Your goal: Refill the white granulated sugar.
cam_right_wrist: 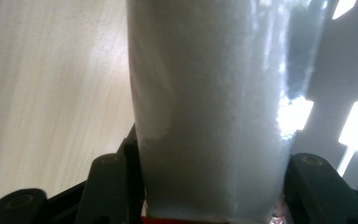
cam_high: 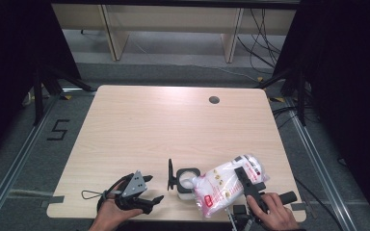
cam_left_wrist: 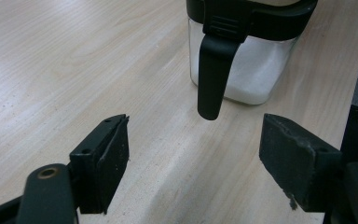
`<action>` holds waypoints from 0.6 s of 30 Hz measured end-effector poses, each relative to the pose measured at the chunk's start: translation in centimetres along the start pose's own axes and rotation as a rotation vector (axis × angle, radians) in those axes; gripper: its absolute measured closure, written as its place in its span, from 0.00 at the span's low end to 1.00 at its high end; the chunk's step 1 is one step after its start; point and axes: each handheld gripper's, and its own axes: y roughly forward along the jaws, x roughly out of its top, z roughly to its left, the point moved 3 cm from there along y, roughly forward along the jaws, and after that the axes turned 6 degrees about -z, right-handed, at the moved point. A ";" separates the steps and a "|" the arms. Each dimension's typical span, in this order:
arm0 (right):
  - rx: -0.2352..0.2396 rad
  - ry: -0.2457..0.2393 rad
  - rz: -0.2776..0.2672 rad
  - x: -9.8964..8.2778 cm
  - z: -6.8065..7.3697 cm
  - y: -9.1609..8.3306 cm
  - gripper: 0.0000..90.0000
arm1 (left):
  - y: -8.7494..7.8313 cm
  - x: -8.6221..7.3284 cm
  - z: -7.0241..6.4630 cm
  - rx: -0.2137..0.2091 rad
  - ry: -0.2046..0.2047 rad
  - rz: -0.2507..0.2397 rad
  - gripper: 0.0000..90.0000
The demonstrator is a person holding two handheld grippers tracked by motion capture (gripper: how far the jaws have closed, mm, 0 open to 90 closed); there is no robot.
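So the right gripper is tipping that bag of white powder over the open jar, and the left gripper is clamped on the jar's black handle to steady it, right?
Not quite. The left gripper is not clamped on the handle: the left gripper view shows its jaws open and empty, short of the jar. The rest holds: the right gripper grips the bag, tilted over the jar, as the high view shows.

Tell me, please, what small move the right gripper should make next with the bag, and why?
Probably tilt the bag a little further toward the open container. The right gripper clamps the bag of white granules, whose lower corner sits at the container's mouth. The container looks only partly filled, and the left gripper waits open beside it, holding nothing.
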 end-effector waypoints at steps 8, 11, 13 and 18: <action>-0.091 0.092 -0.070 -0.4 -0.9 -0.4 0.58 | 0.0 0.0 -0.1 -0.002 -0.011 -0.008 0.26; -0.080 0.186 -0.049 -0.9 -0.6 -0.6 0.58 | 0.0 0.0 0.0 0.003 -0.012 -0.012 0.26; -0.082 0.244 -0.077 -1.2 -0.5 -0.6 0.58 | 0.0 0.0 0.0 0.005 -0.002 -0.006 0.26; -0.080 0.336 -0.103 -1.5 -0.5 -0.6 0.58 | -0.1 0.1 0.0 0.006 -0.010 -0.012 0.26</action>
